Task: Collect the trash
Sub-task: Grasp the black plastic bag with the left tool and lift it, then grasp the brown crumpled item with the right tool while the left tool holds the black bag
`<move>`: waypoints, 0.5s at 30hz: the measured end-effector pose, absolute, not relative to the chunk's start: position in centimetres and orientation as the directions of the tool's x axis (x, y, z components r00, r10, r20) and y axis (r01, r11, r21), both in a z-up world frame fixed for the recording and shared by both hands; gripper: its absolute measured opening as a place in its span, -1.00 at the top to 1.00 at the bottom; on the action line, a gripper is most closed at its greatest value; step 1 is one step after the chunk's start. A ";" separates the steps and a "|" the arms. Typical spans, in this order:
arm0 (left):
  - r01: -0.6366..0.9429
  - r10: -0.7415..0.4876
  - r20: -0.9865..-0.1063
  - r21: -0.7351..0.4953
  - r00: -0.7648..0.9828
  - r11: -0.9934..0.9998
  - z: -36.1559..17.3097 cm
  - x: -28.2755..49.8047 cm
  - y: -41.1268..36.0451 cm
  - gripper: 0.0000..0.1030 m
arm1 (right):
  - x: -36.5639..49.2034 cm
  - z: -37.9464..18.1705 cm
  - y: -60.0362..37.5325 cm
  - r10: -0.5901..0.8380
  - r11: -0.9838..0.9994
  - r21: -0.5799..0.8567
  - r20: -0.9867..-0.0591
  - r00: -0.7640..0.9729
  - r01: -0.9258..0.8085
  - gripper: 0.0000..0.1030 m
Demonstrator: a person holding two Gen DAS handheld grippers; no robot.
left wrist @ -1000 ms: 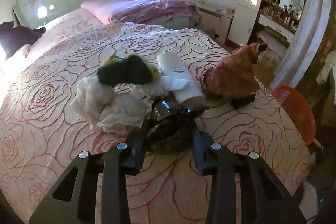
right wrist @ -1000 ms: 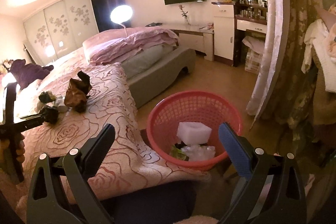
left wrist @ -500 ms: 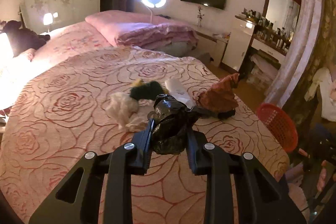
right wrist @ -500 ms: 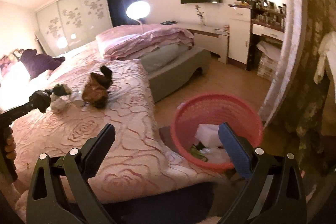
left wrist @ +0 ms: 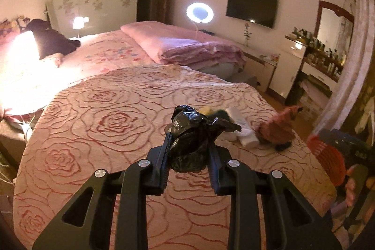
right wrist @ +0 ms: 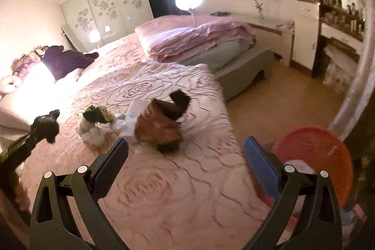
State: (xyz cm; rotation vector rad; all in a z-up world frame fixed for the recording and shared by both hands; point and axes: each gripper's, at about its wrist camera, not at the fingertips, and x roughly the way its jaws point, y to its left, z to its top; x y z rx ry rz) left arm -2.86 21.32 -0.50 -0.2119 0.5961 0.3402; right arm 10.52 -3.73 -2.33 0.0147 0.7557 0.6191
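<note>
Since a second back the left claw had squeezed in on the black bag and lifted it off the bed, right claw gaping empty, so I'd swing it gently right toward the red basket.

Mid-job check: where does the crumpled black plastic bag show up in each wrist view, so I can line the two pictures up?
Left wrist: black plastic bag at centre, clamped in the left gripper above the bedspread.
Right wrist: same bag at the far left edge, at the tip of the left gripper.
Shared landmark: the red basket, at the right in both.
</note>
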 end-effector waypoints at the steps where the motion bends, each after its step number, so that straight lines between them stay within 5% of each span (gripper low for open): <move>1: -0.375 0.251 -0.581 -0.101 0.774 0.921 -0.5 -3.0 21.6 0.50 | 11.0 -2.5 -3.1 0.534 0.820 0.238 -0.643 0.549 -0.520 -0.86; 13: -0.390 0.250 -0.594 -0.118 0.764 0.913 -1.3 -2.8 22.8 0.50 | 15.8 -5.0 3.7 0.522 0.810 0.238 -0.709 0.474 -0.536 -0.86; 15: -0.391 0.246 -0.598 -0.123 0.762 0.912 -1.4 -2.7 23.0 0.50 | 15.9 -5.3 4.1 0.516 0.811 0.231 -0.716 0.471 -0.538 -0.74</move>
